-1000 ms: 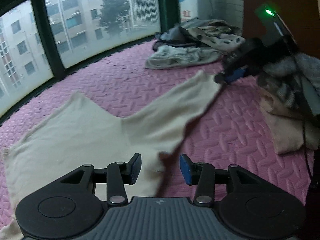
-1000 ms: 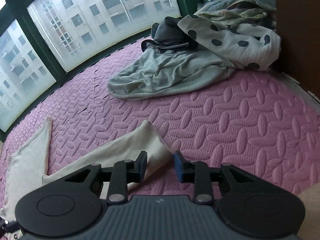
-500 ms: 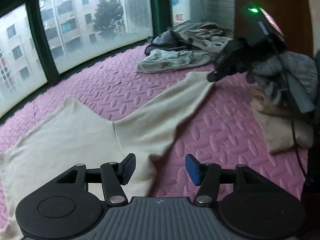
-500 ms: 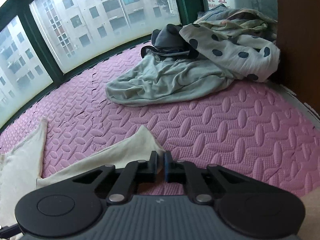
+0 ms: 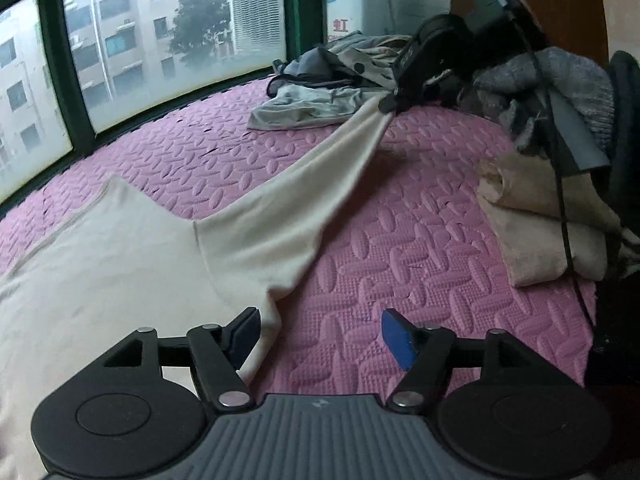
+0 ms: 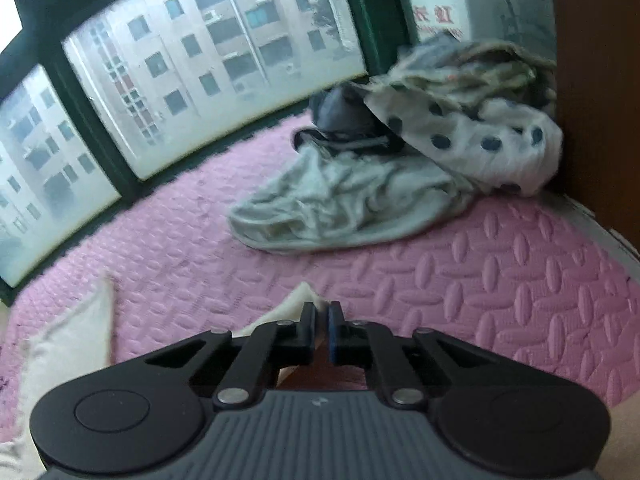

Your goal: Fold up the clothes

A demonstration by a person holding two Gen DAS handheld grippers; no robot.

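A cream long-sleeved top point(image 5: 132, 256) lies spread on the pink foam mat point(image 5: 400, 264). One sleeve point(image 5: 320, 176) stretches up and away to its cuff, lifted off the mat. My right gripper point(image 5: 390, 106) is shut on that cuff; in the right wrist view the cuff point(image 6: 302, 300) pokes out between its closed fingers point(image 6: 320, 320). My left gripper point(image 5: 316, 332) hovers open over the top's side edge near the armpit, its left finger above the cloth, its right finger above bare mat.
A heap of unfolded clothes point(image 6: 400, 176), grey-green and spotted white, lies by the window corner. A folded beige stack point(image 5: 540, 224) sits at the right on the mat, under a grey sleeve point(image 5: 560, 80) and a cable. Windows ring the far side.
My right gripper closed on the sleeve cuff and has lifted it, pulling the sleeve taut. My left gripper opened wider and drifted toward the top's side edge.
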